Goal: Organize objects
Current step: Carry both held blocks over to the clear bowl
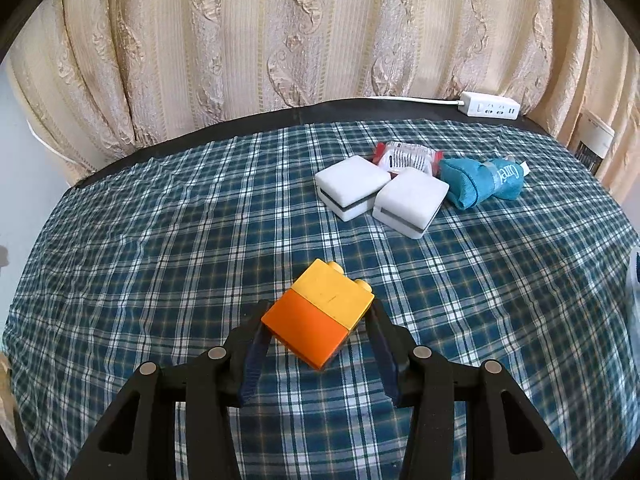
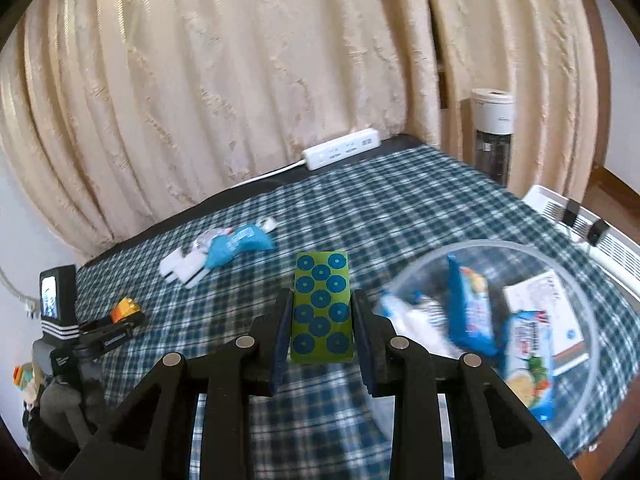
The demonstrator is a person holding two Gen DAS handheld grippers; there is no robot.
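both grippers clamped on items above the plaid tablecloth [image 1: 160, 240]

from the left: the left gripper [image 1: 318, 320] pinches a stacked block, orange below yellow [image 1: 320, 314], held over the cloth; further back two white cases [image 1: 384, 196] touch each other, with a red-white packet [image 1: 408, 156] behind them and a blue rolled cloth [image 1: 480, 180] just beside. the right gripper [image 2: 320, 320] holds a green card with blue dots [image 2: 322, 308] upright, narrow-jawed, next to a clear bowl [image 2: 576, 280] of snack packets [image 2: 472, 312].
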